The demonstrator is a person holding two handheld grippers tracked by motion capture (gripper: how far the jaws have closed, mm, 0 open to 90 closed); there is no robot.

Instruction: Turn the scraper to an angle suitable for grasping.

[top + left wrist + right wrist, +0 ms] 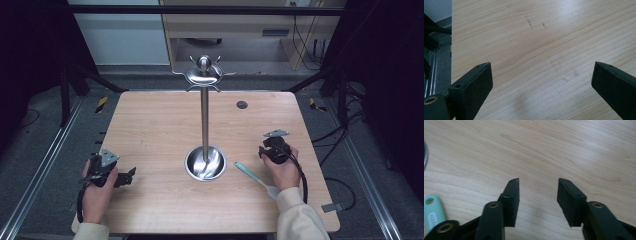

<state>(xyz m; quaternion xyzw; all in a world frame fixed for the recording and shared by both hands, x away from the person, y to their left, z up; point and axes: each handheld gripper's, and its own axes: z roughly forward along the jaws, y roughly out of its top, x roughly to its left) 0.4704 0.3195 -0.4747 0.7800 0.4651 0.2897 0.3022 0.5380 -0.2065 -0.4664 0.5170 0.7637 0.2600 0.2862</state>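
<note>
A steel stand (204,115) rises from a round dish-shaped base (205,164) at mid-table, with several hooks around its domed top (203,74). Just right of the base lies a teal-handled utensil (250,175), its white head beside the person's right hand. My right gripper (274,144) rests on the wood to the right of that handle, open with nothing between its jaws (539,180); the teal handle end (432,212) shows at the lower left of the right gripper view. My left gripper (130,175) sits near the table's front left, wide open over bare wood (542,64).
The wooden table (150,125) has a small dark round hole (242,104) at the back right. Black frame rails and cables run along both sides on the floor. The table's left edge (451,50) shows close to the left gripper.
</note>
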